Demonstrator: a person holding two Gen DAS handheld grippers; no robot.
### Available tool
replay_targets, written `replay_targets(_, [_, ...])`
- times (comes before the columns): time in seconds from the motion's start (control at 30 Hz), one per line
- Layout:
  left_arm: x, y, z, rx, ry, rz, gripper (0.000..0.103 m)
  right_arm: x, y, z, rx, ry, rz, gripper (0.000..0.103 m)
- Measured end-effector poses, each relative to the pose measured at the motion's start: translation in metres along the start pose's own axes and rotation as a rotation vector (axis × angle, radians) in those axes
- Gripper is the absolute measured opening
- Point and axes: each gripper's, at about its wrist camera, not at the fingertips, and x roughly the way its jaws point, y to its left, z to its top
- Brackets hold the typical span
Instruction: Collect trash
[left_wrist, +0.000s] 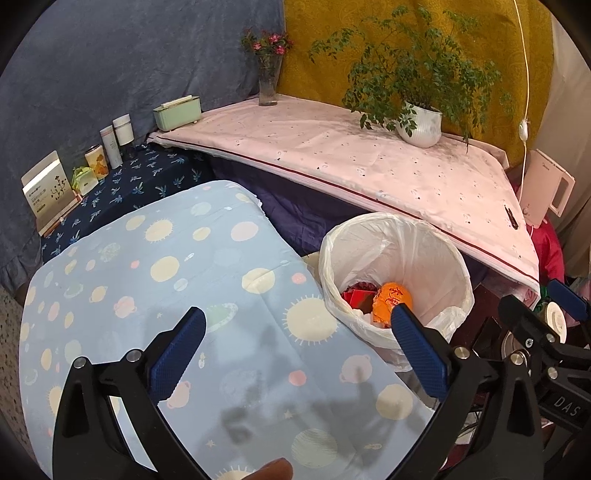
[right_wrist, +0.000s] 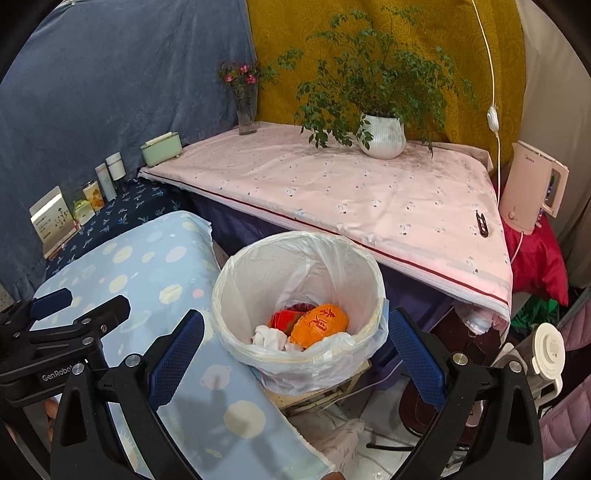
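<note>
Two hand-held grippers hover over a cluttered corner, both with their blue-padded fingers spread wide and nothing between them. The left gripper (left_wrist: 295, 354) hangs above a light blue cloth (left_wrist: 166, 266) printed with pale suns and planets; the right gripper (right_wrist: 295, 354) points down at a white trash bin (right_wrist: 299, 306) lined with a thin plastic bag, standing between that cloth and a low table under a pink cloth (right_wrist: 332, 192). The trash lies at the bottom of the bin: an orange wrapper (right_wrist: 319, 325) with red characters, red packaging (right_wrist: 286, 317) beside it, and crumpled white tissue (right_wrist: 267, 338) touching both. On the pink cloth stand a potted plant (right_wrist: 382, 134) and a glass vase of flowers (right_wrist: 245, 107); a pink kettle (right_wrist: 532, 188) sits at its far right edge.
</note>
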Motion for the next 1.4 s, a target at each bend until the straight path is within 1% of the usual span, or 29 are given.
replay_targets(0.27, [0.001, -0.008, 0.001, 0.015, 0.013, 0.004, 0.096, -0.001, 0.0, 0.002, -0.026, 0.018, -0.004, 0.096])
replay_targets(0.67, [-0.002, -0.008, 0.002, 0.011, 0.008, 0.015, 0.096, -0.001, 0.007, 0.005, -0.055, 0.029, -0.012, 0.096])
replay_targets(0.93, [0.001, -0.003, 0.002, -0.022, 0.013, 0.03, 0.096, 0.003, 0.009, 0.004, -0.066, 0.038, -0.014, 0.096])
replay_targets(1.4, [0.0, -0.012, 0.001, 0.004, 0.012, 0.032, 0.096, 0.003, 0.008, 0.002, -0.068, 0.044, -0.02, 0.096])
